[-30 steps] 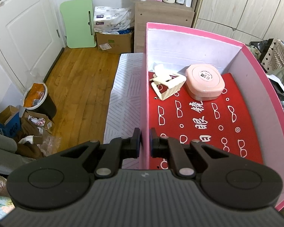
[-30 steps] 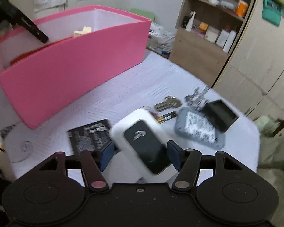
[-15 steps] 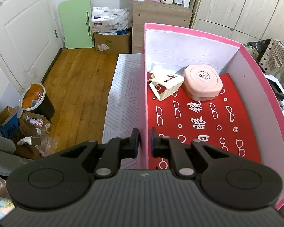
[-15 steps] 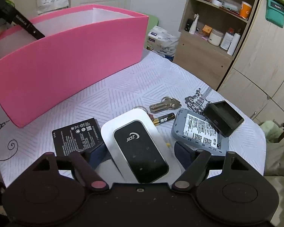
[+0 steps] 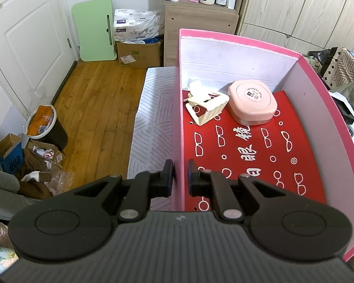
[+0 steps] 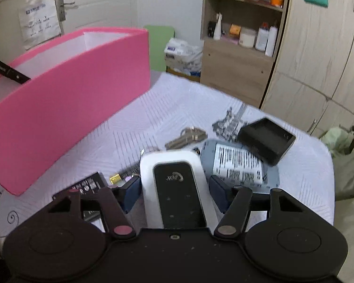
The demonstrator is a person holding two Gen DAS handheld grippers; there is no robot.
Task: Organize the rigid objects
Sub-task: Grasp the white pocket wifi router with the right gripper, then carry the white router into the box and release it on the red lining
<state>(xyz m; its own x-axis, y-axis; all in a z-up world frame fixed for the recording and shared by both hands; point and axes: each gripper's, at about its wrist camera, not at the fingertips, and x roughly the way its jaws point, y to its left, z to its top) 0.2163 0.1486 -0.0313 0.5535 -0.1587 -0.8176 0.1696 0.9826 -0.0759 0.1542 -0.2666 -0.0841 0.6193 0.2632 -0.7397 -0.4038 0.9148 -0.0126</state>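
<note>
- We log the left tongs (image 5: 178, 176) clamped shut on the near left wall of the pink box (image 5: 177, 122), one pad outside the wall and one inside.
- Inside the box we count a red liner printed with white spectacles (image 5: 259, 155), a cream stand (image 5: 206, 108) and a pink rounded case (image 5: 252, 102), the two lying side by side at the far end.
- We record the right tongs (image 6: 174, 189) closing around the white device with a black face (image 6: 174, 188), which sits between the pads; the left pad looks to touch its edge, while a narrow gap shows at the right pad.
- On the white patterned tabletop (image 6: 153, 118), just beyond the device, we list keys (image 6: 186, 138), a grey unit with a printed label (image 6: 238, 164) and a black open tray (image 6: 266, 140).
- To the left of the device we note a small battery (image 6: 122, 175) and a flat black card (image 6: 82, 186).
- The box stands well to the left of these in the right view.
</note>
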